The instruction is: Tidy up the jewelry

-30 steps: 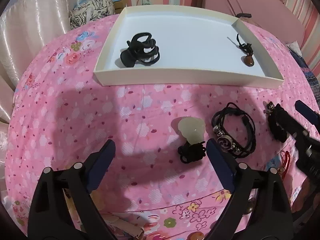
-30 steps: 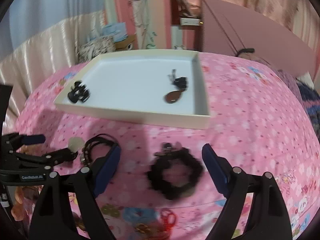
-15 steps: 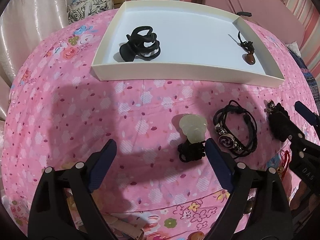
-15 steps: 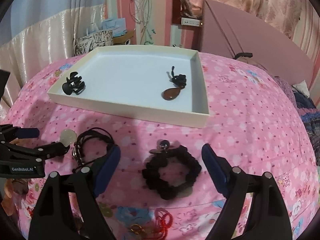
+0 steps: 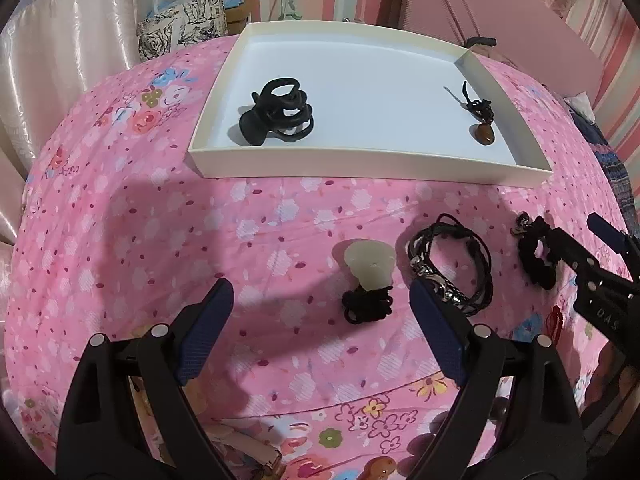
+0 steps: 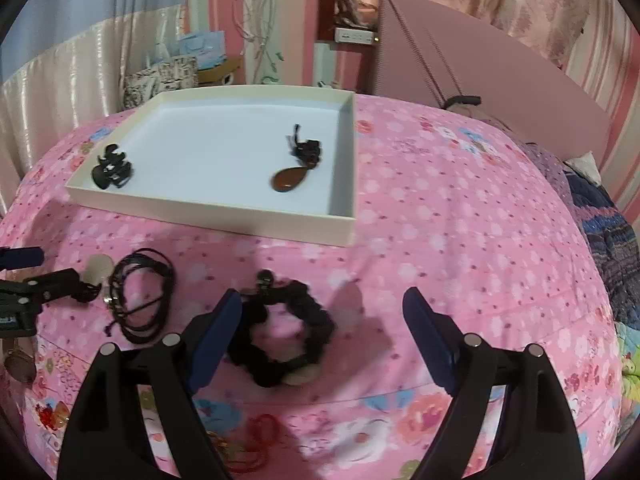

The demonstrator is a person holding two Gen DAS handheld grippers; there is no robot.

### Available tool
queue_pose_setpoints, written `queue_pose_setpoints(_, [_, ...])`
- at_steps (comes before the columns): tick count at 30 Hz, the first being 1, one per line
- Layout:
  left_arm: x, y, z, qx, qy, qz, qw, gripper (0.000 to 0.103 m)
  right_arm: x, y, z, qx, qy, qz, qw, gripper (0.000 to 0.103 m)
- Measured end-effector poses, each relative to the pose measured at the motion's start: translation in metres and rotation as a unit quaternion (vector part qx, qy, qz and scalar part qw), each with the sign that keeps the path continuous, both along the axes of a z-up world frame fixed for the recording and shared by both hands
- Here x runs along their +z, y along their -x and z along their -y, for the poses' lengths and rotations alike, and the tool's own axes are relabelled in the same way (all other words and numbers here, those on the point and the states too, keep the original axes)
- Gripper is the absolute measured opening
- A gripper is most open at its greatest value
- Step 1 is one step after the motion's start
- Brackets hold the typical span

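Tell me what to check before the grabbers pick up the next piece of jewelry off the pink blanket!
1. Left gripper open and empty: ok.
2. Right gripper open and empty: ok.
3. Pale pendant on its black cord lies between the left jaws, nothing on top of it: ok.
4. Black scrunchie bracelet sits between the right jaws: not ok yet, it lies close to the left finger, off centre.
5. White tray has bare floor between the black hair claw and the brown teardrop pendant: ok.
6. The grippers are clear of each other: ok, though the leather cord bracelet lies close to the left gripper's right finger.
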State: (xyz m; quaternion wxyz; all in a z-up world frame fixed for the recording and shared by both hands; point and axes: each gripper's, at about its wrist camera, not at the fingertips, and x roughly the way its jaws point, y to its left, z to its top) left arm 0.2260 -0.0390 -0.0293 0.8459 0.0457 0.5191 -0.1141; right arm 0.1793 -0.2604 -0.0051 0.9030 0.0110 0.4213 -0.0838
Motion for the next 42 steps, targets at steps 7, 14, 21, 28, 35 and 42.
queue_pose_setpoints(7, [-0.003,0.000,0.001,0.000,-0.009,-0.005,0.9999,0.089,0.002,0.003,-0.004,0.012,-0.003,0.002,1.000,0.083])
queue_pose_setpoints(14, [-0.007,-0.003,0.003,-0.003,-0.008,-0.014,0.9999,0.085,0.003,0.025,-0.018,0.013,0.001,0.000,1.000,0.083])
queue_pose_setpoints(21, [-0.016,-0.006,0.005,-0.003,-0.005,-0.029,0.9996,0.077,-0.012,0.050,-0.028,0.014,0.007,-0.027,1.000,0.083])
queue_pose_setpoints(28, [-0.017,-0.006,0.007,-0.018,0.005,-0.032,0.9993,0.062,-0.022,0.052,-0.028,0.011,0.003,-0.061,0.998,0.058])
queue_pose_setpoints(35, [-0.018,-0.004,0.010,-0.026,-0.002,-0.032,0.9992,0.036,-0.026,0.050,-0.031,0.025,-0.020,-0.068,0.997,0.031])
queue_pose_setpoints(42, [-0.018,-0.007,0.005,-0.013,-0.009,-0.029,0.9995,0.018,-0.024,0.048,-0.038,0.039,-0.016,-0.072,0.996,0.009])
